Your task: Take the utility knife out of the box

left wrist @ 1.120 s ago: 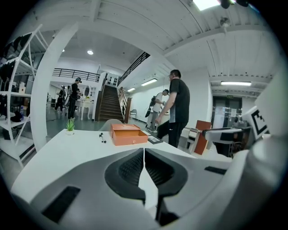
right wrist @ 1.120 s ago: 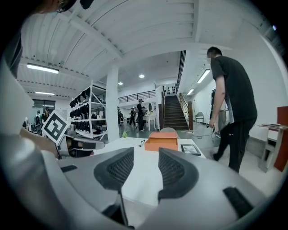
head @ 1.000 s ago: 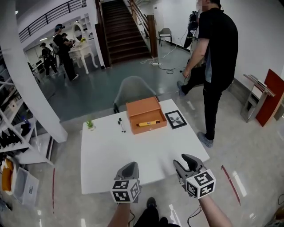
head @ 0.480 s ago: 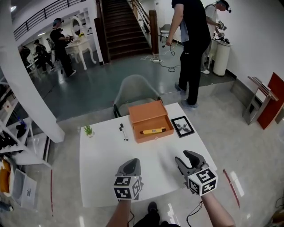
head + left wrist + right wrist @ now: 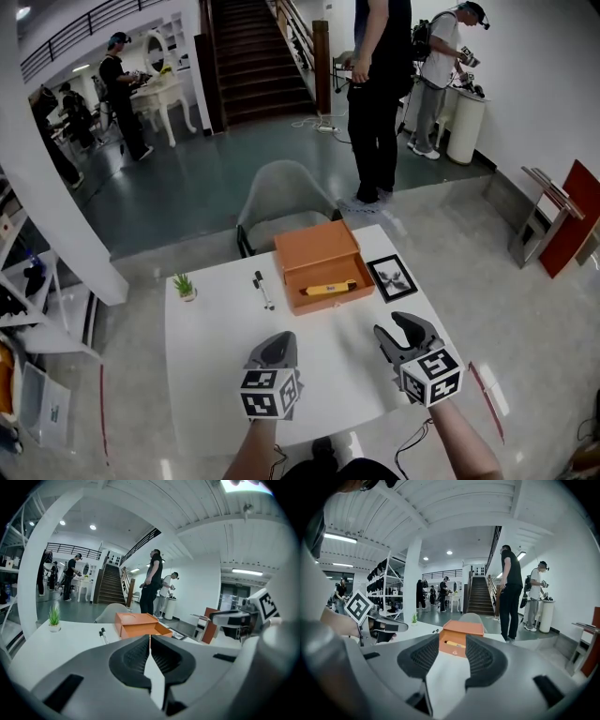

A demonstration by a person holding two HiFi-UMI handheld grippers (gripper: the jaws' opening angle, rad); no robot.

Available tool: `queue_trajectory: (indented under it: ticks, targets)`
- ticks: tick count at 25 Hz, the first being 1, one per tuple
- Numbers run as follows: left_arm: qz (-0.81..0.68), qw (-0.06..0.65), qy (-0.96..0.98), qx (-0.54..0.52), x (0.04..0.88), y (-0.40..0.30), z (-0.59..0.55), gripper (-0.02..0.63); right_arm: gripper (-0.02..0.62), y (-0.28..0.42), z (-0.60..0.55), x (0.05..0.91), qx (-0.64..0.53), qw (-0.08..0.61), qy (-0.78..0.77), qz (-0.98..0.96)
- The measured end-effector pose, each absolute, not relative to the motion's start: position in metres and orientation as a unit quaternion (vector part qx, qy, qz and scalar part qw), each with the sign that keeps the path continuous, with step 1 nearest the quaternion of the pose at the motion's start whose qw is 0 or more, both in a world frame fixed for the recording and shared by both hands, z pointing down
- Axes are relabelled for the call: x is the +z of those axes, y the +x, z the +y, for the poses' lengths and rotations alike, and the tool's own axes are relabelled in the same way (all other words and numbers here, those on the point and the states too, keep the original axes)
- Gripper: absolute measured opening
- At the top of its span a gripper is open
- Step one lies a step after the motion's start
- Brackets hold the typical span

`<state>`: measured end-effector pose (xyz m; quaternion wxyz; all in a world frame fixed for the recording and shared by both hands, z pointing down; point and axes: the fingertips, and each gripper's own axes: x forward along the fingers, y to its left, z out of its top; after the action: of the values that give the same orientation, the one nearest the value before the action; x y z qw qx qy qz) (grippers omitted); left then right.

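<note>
An orange box (image 5: 323,263) stands open at the far side of the white table (image 5: 216,347), its lid tilted back. A yellow utility knife (image 5: 328,288) lies inside it. My left gripper (image 5: 274,345) hovers over the near part of the table with its jaws shut and empty, tips touching (image 5: 150,637). My right gripper (image 5: 398,327) is level with it at the right, open and holding nothing. In the right gripper view the box (image 5: 462,629) and the knife (image 5: 454,644) show straight ahead through the gap (image 5: 452,639). The box (image 5: 138,624) is well clear of both grippers.
A black marker (image 5: 263,290) and a small potted plant (image 5: 185,285) lie left of the box. A framed picture (image 5: 392,277) lies to its right. A grey chair (image 5: 281,195) stands behind the table. Two people (image 5: 375,94) stand beyond it by the stairs.
Both grippers have come forward over the table, nearer the box. The person in black has walked from the right of the table away to the back.
</note>
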<state>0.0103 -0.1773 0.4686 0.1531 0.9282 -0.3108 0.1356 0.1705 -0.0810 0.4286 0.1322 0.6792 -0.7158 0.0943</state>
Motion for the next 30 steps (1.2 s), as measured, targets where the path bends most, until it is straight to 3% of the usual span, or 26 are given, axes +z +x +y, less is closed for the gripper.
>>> queue_trajectory:
  ticks: [30]
  targets:
    - [-0.394, 0.175, 0.891, 0.143, 0.484, 0.008, -0.249, 0.015, 0.16, 0.206, -0.224, 0.424, 0.031, 0.249, 0.556, -0.792]
